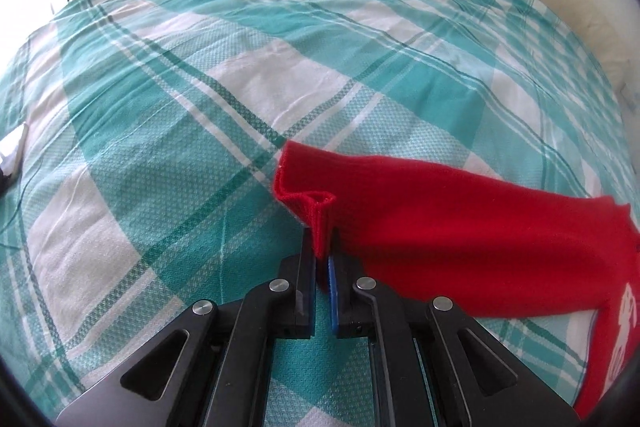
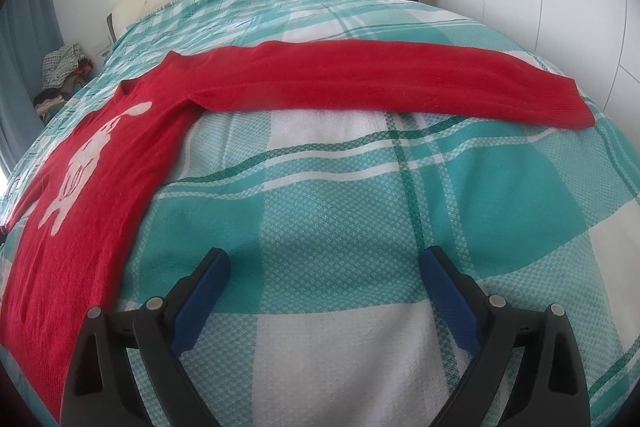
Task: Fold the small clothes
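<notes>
- The red sweater [image 2: 100, 163] lies spread flat on the plaid bedcover [image 2: 320, 211], white figure on its front facing up, body ahead and to the left of the right gripper [image 2: 326, 283]
- Its one sleeve [image 2: 360, 83] stretches straight out across the bed, well ahead of the right gripper's fingers and running from left to right, cuff at the far right
- The right gripper hovers over bare bedcover with its jaws spread wide and nothing between them
- The left gripper [image 1: 323, 247] has its jaws pressed together on a pinch of the other sleeve's cuff [image 1: 316, 211]; the knit stands up in a small ridge just ahead of the fingertips, and the rest of that sleeve runs off to the gripper's right toward the body
- The sweater looks like a soft, fuzzy knit: light, limp, with no stiffness of its own, so it will likely sag and drag wherever it is not held, and stretch a little if pulled hard
- The knit surface should give good friction against the blue pads [image 2: 200, 291], so slipping seems unlikely, though a thin pinch could pull loose
- Best hold, in my judgement, is the ribbed cuff or a hem edge, where the fabric is doubled and firmer
- For the right gripper, the far cuff of the outstretched sleeve looks the natural place to take, then carry it across the body
</notes>
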Motion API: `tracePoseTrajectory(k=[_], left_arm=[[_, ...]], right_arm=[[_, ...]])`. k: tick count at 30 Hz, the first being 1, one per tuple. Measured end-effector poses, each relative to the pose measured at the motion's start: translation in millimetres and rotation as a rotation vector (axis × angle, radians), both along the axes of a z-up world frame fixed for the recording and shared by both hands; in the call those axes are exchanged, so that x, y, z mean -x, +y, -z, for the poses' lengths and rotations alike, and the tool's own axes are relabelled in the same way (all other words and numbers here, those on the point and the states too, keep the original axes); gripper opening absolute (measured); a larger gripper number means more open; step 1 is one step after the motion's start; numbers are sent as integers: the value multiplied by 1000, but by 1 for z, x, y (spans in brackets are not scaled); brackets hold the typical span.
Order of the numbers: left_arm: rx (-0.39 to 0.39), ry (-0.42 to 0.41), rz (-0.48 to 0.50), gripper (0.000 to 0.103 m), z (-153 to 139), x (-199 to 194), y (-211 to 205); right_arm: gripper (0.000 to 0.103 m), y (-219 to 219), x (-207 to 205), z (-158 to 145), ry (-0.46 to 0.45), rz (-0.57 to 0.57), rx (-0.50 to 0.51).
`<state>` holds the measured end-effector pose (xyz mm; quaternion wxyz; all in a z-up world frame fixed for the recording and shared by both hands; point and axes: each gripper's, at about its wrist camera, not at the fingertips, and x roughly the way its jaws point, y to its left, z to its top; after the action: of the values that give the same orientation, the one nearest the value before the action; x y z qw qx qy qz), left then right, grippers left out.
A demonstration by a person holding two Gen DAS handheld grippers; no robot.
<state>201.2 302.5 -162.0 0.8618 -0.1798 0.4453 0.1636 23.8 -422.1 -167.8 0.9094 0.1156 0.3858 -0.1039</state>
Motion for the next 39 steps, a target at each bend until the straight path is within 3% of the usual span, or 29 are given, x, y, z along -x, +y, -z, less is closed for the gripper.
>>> tracePoseTrajectory(k=[3, 5, 7, 11, 16, 22, 27, 32, 39], left_arm=[[19, -23, -9, 25, -6, 10, 4], [-32, -25, -26, 64, -15, 21, 0], [-90, -41, -52, 75, -25, 37, -6], [-94, -76, -1, 78, -44, 69, -36], [-91, -107, 187, 87, -54, 96, -111], [-132, -92, 365, 93, -30, 100, -179], [-160, -57, 403, 96, 2, 101, -189], [-143, -59, 415, 102, 5, 100, -189], [-155, -51, 415, 103, 10, 101, -193]], right_arm=[[96, 0, 0, 0, 0, 0, 0], [96, 0, 0, 0, 0, 0, 0], [96, 0, 0, 0, -1, -1, 0], [97, 0, -1, -1, 1, -3, 1], [98, 2, -1, -1, 3, -9, 1], [99, 2, -1, -1, 3, -9, 1], [99, 2, -1, -1, 5, -8, 4], [100, 3, -3, 0, 12, -10, 17], [100, 3, -3, 0, 13, -11, 19]])
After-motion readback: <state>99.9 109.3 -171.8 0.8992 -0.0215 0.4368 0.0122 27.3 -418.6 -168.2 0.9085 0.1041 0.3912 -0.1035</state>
